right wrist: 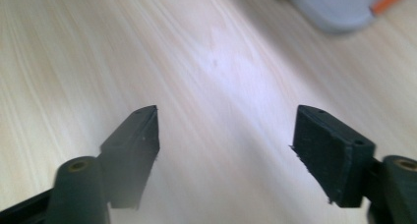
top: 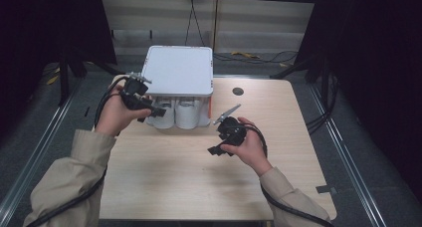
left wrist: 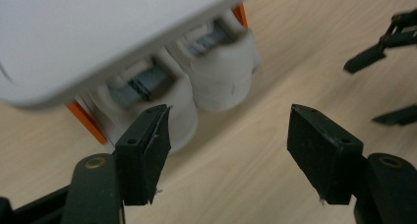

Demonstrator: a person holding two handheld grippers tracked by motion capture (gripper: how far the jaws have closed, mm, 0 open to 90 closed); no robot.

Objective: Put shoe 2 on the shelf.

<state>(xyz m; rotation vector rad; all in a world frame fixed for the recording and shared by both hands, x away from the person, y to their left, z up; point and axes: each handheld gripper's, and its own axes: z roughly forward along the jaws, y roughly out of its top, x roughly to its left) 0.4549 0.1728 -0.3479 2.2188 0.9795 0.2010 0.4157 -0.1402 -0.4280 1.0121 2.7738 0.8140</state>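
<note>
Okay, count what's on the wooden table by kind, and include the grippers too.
White lidded unit: 1
White cylinders under it, as far as shown: 2
Black grippers, left gripper and right gripper: 2
Total: 5

A white box-shaped unit [top: 178, 70] stands at the table's far edge, about twelve o'clock from the table's middle and slightly toward eleven. Its top is a flat, pale panel with rounded corners and a thin raised rim. Beneath that panel, on the side facing six o'clock, white cylinders [top: 187, 114] sit side by side, resting on the wood. In the left gripper view the cylinders [left wrist: 223, 71] show grey clips at their upper ends, and thin orange strips [left wrist: 84, 121] flank them at the unit's edges. The unit sits level and upright.
</note>
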